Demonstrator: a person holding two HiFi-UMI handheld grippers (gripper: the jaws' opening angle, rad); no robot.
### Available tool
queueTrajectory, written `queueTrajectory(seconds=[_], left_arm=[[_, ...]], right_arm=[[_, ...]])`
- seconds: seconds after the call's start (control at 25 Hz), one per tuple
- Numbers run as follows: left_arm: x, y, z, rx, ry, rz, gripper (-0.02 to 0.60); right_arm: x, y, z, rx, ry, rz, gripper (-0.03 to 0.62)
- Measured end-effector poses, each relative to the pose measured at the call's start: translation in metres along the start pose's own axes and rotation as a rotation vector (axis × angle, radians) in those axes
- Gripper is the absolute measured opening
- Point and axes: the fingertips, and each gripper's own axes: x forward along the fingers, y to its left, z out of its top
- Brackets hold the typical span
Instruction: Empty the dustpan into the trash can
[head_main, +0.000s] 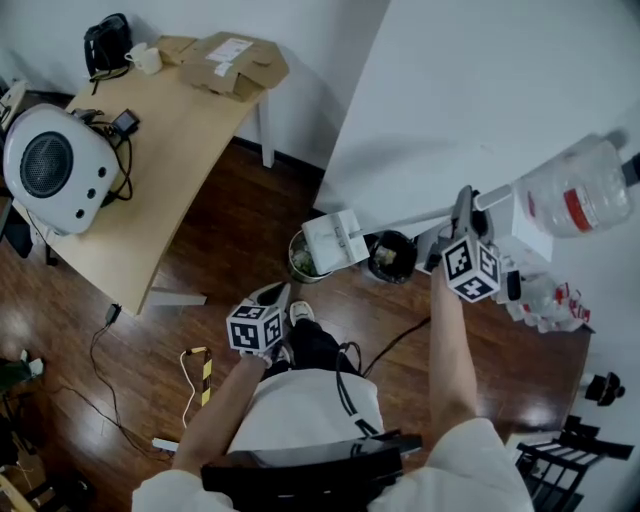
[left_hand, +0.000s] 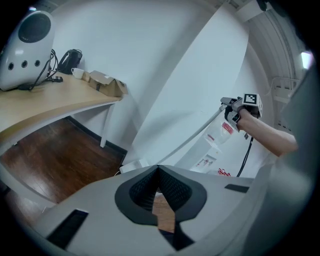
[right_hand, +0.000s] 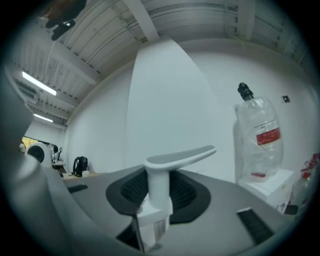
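In the head view a white dustpan (head_main: 335, 238) hangs tilted over a round greenish trash can (head_main: 298, 264) at the foot of the white wall. Its long white handle (head_main: 420, 218) slants up to the right into my right gripper (head_main: 465, 208), which is shut on it. The right gripper view shows the handle's T-shaped end (right_hand: 159, 192) clamped between the jaws of that gripper (right_hand: 157, 200). My left gripper (head_main: 275, 297) hovers lower, to the left of the can, apart from the dustpan. Its jaws (left_hand: 159, 175) meet with nothing between them.
A black bin (head_main: 392, 256) stands right of the trash can. A wooden desk (head_main: 170, 150) at the left carries a white device (head_main: 55, 165) and a cardboard box (head_main: 235, 60). A big water bottle (head_main: 580, 190) stands at the right. Cables (head_main: 100, 400) lie on the wood floor.
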Motion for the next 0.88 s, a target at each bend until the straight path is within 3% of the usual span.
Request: queueTrajectory(seconds=[0.28, 0.52, 0.88], left_arm=[[0.006, -0.008, -0.003, -0.004, 0.006, -0.024, 0.000], [0.008, 0.004, 0.008, -0.015, 0.005, -0.018, 0.000], [0.021, 0.013, 0.019, -0.006, 0.032, -0.017, 0.000]], right_arm=[[0.043, -0.022, -0.004, 0.119, 0.181, -0.172, 0.118], [0.042, -0.053, -0.008, 0.192, 0.148, -0.340, 0.120], [0.047, -0.082, 0.000, 0.226, 0.092, -0.433, 0.120]])
